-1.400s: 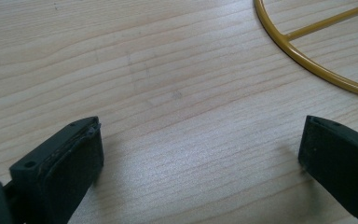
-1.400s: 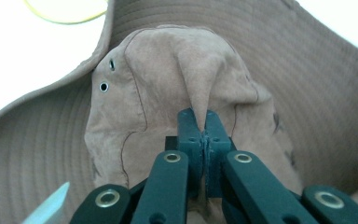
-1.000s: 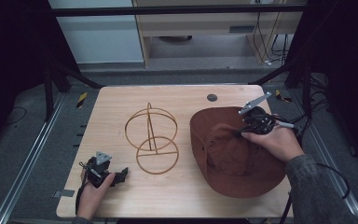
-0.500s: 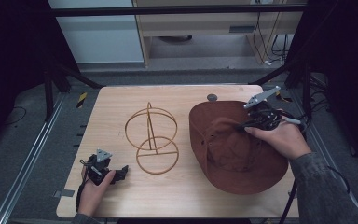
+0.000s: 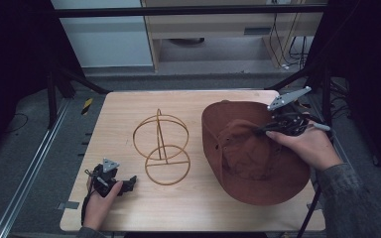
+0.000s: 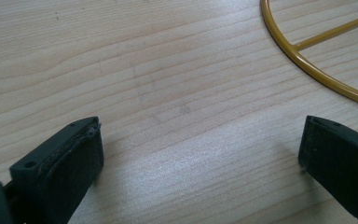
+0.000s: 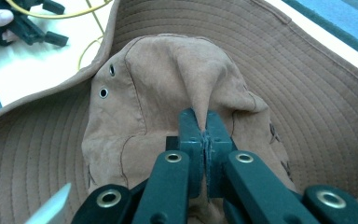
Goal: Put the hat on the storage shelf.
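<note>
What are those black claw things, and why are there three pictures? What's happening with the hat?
A person sits at a wooden table holding a pinching tool, called a gripper, in each hand. One picture looks down from above; each of the other two comes from a small camera riding on one gripper. The right gripper is shut, pinching a fold of the brown hat. The left gripper rests open on the table, holding nothing. Between them stands a gold wire stand, made of rings.
</note>
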The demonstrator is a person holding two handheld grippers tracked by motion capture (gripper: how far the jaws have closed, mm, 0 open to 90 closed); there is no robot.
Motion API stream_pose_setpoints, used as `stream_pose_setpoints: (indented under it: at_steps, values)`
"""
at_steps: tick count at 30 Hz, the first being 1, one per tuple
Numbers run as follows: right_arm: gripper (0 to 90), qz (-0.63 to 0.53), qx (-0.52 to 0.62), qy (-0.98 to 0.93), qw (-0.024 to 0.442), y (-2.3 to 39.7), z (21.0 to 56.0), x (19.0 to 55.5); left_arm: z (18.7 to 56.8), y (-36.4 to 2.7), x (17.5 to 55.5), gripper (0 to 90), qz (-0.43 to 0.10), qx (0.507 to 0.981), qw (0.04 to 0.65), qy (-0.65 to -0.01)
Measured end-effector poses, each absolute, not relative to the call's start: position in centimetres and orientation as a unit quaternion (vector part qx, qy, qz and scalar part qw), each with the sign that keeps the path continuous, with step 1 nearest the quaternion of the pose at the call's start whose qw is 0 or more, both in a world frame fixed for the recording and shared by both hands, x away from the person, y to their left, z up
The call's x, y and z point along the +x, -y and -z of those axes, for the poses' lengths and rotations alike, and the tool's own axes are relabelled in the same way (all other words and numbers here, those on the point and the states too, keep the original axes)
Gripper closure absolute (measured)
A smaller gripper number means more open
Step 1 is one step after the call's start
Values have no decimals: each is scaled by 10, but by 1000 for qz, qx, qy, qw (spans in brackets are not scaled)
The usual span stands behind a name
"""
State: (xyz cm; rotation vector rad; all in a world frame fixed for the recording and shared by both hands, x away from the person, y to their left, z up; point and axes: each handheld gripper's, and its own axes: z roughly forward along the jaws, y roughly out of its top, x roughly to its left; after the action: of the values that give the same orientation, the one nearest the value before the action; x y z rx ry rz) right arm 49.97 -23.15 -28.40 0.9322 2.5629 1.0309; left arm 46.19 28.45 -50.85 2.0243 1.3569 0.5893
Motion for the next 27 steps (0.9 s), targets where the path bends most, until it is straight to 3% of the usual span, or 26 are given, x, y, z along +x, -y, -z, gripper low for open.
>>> stream_pose_setpoints:
  at_steps: [27]
  values:
    - [891, -413, 306, -845, 148, 211, 222, 487, 509, -284, 462, 0, -224, 765, 314, -516]
